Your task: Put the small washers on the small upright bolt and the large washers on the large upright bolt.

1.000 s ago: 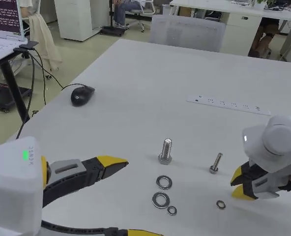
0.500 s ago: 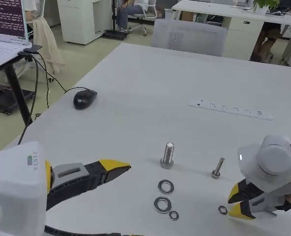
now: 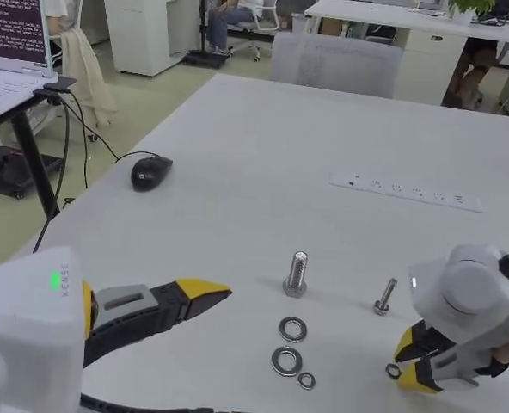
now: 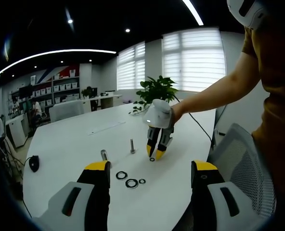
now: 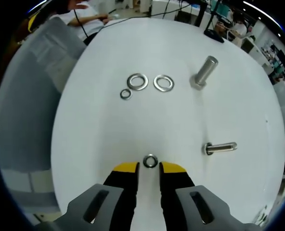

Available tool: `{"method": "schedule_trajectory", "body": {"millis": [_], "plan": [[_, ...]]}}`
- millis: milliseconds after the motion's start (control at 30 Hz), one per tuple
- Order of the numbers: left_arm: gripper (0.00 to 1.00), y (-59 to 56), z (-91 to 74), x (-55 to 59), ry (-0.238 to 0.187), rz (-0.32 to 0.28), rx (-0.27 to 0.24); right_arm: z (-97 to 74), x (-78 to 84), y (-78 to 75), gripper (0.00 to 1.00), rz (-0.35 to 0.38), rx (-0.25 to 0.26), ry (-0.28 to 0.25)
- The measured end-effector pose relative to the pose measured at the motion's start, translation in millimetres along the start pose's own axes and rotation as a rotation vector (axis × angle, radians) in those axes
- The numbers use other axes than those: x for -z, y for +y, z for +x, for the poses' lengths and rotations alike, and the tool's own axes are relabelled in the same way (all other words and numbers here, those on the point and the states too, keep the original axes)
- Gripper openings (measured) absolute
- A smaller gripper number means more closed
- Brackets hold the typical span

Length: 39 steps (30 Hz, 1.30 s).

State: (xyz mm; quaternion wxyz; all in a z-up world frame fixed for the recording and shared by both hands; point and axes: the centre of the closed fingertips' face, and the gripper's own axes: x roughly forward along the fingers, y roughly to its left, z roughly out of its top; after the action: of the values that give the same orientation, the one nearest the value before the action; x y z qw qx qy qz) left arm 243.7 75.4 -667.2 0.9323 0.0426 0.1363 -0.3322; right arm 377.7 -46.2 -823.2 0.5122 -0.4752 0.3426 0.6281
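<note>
The large bolt [image 3: 296,274] and the thin small bolt [image 3: 384,295] stand on the white table. In front of the large bolt lie two large washers [image 3: 292,329] [image 3: 286,360] and one small washer [image 3: 306,379]. Another small washer [image 3: 393,372] lies flat right at the tips of my right gripper [image 3: 406,365]. In the right gripper view that washer [image 5: 150,161] sits just ahead of the narrowly open jaws of the right gripper [image 5: 149,168], untouched. My left gripper [image 4: 150,168] hovers wide open and holds nothing, at the near left, short of the large washers [image 4: 132,183].
A white power strip [image 3: 405,191] lies across the far right of the table [image 3: 237,172]. A black mouse [image 3: 150,173] with its cable sits at the left edge. A laptop on a stand and office chairs stand beyond the table.
My right gripper has come down and closer to the lone small washer, so its tips now sit right at it. The left gripper has stayed in place, open.
</note>
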Motion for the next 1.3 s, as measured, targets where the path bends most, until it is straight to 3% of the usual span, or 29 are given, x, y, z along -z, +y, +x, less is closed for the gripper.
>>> {"method": "schedule_trajectory", "body": {"millis": [500, 833, 1300], "plan": [[0.68, -1.0, 2.5, 2.6, 0.0, -0.015, -0.005, 4.3, -1.3, 1.0, 0.17, 0.016, -0.038, 0.0], [0.67, -3.8, 5.0, 3.2, 0.002, -0.018, -0.005, 5.3, -1.0, -0.7, 0.12, -0.021, -0.029, 0.035], [0.67, -3.6, 4.4, 4.6, 0.006, -0.014, -0.003, -2.3, 0.2, -4.9, 0.11, -0.005, -0.017, 0.034]]}}
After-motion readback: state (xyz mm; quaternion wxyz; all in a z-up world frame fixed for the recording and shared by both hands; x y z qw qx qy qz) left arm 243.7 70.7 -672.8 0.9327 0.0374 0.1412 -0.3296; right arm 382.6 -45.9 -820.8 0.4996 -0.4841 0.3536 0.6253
